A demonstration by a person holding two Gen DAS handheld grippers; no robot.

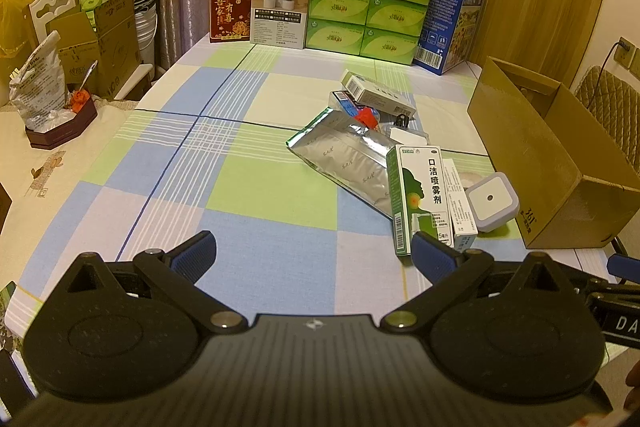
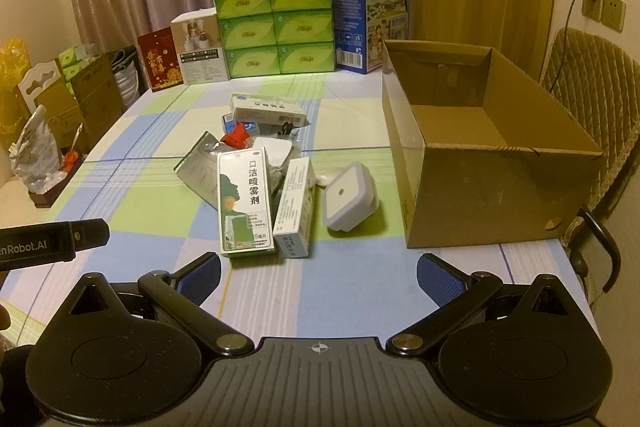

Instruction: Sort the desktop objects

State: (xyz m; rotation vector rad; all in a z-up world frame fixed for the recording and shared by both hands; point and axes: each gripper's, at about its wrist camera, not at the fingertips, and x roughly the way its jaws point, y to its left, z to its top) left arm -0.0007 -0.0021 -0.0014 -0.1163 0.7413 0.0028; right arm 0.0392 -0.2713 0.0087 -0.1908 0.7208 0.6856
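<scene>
Both claws, left gripper (image 1: 314, 257) and right gripper (image 2: 318, 277), spread wide, empty. Green box (image 2: 244, 205) tops the pile beside the carton (image 2: 496, 183); a careless grab could scatter its neighbours.

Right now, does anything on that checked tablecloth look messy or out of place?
Yes. A loose heap sits mid-table: the green-and-white spray carton lies partly on a crumpled silver foil pouch, and a slim white carton leans askew beside it. The brown cardboard box beside them looks empty. Nothing seems spilled or broken.
</scene>
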